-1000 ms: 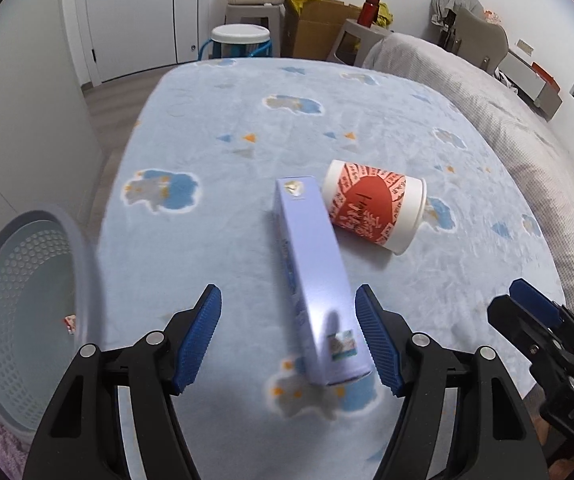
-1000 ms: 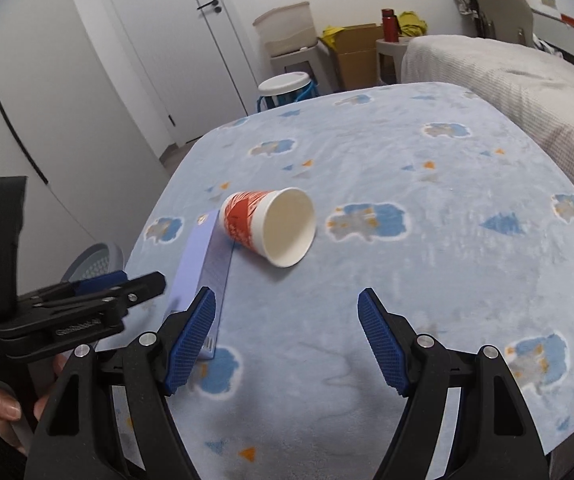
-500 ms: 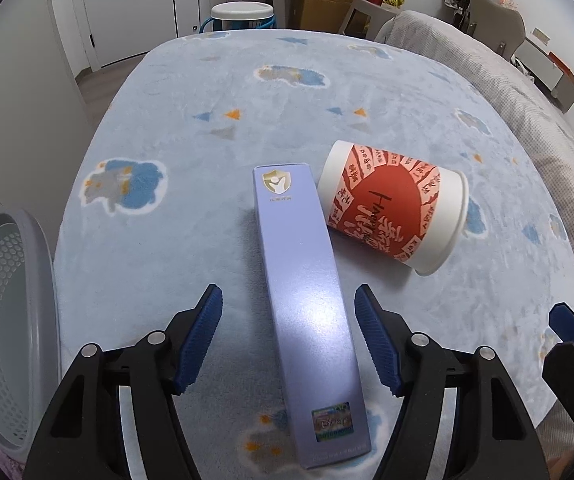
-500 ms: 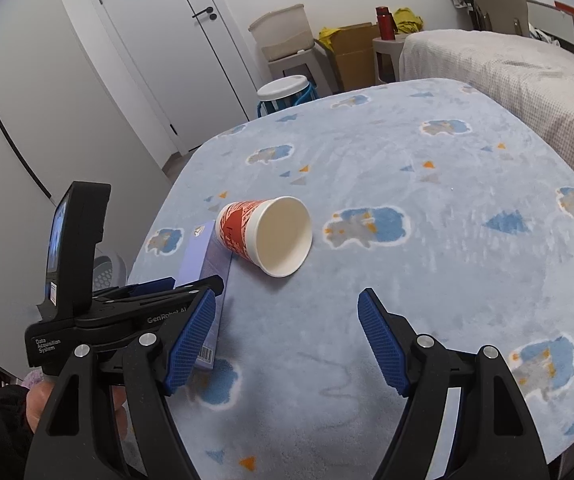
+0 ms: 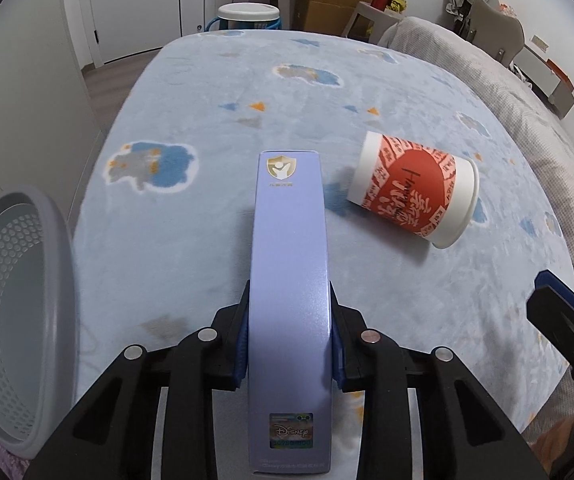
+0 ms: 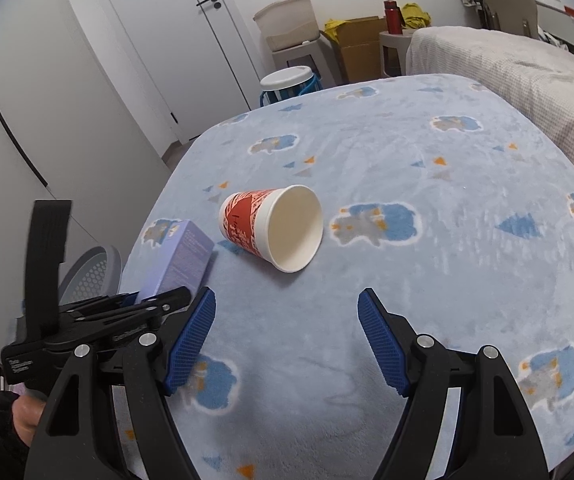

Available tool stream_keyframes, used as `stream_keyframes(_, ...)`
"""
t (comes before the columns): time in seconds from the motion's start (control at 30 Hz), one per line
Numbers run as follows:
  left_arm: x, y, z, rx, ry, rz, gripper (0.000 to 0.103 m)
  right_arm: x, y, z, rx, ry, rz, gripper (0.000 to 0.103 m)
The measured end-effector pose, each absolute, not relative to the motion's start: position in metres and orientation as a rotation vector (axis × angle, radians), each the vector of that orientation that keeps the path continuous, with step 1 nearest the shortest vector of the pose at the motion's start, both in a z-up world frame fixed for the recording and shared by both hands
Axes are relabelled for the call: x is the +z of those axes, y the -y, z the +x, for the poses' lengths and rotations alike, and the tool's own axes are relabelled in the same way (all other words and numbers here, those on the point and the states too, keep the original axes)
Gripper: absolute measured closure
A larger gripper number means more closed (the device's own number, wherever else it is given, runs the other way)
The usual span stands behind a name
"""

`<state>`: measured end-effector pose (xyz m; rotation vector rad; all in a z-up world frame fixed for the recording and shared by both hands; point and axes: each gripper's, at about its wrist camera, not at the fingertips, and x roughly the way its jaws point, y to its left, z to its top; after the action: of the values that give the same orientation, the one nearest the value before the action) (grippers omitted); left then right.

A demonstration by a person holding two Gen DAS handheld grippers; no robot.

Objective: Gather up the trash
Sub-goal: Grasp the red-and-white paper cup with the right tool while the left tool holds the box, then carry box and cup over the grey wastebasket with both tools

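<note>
A long purple box point(image 5: 289, 240) lies lengthwise on the blue patterned blanket point(image 5: 207, 92). My left gripper point(image 5: 289, 298) is closing on it, and its blue pads press on both long sides near the box's middle. From the right wrist view the same box point(image 6: 185, 258) juts out of the left gripper point(image 6: 155, 300). A red and white paper cup point(image 5: 411, 190) lies on its side right of the box, its mouth facing the right gripper point(image 6: 287, 300). That gripper hangs open above bare blanket, short of the cup point(image 6: 275, 226).
A grey perforated basket point(image 5: 27, 216) stands off the blanket's left edge, low down. A beige bed cover point(image 6: 507, 76) borders the right side. Beyond the far edge are a white stool point(image 5: 249, 12), cardboard boxes point(image 5: 327, 0) and a door point(image 6: 191, 40).
The left gripper dropped forward over the purple box and its jaws came together onto the box's sides. The cup now lies a little apart from the box. The right gripper stayed put.
</note>
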<state>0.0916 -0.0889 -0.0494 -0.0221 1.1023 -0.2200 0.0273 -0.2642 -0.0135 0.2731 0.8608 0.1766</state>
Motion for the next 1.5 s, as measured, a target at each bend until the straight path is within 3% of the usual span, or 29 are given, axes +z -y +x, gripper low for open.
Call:
stream_keyframes(0.23,-0.034,0.060,0.078,-0.197,-1.063,-0.047,0.073,-0.013,0.258,0.044,0.210,-0.870,0.214,0.025)
stream_keyframes(0.53,-0.020,0.045,0.073,-0.180,-1.025,-0.071,0.073,-0.021,0.259,0.080,0.289,-0.875,0.148,0.010)
stream_keyframes(0.73,-0.020,0.047,0.074,-0.181,-1.019,-0.066,0.072,-0.025,0.259,0.099,0.352,-0.868,0.122,0.007)
stream_keyframes(1.3,-0.025,0.047,0.082,-0.159,-1.031,-0.060,0.072,-0.050,0.237,0.139,0.464,-0.891,0.003,0.007)
stream_keyframes(1.4,-0.025,0.047,0.082,-0.156,-1.031,-0.060,0.072,-0.053,0.234,0.139,0.479,-0.898,-0.001,0.009)
stream_keyframes(1.47,-0.025,0.046,0.083,-0.153,-1.031,-0.062,0.072,-0.054,0.232,0.139,0.482,-0.904,-0.014,0.022)
stream_keyframes(1.5,-0.025,0.046,0.082,-0.153,-1.031,-0.064,0.072,-0.055,0.232,0.139,0.480,-0.903,-0.016,0.022)
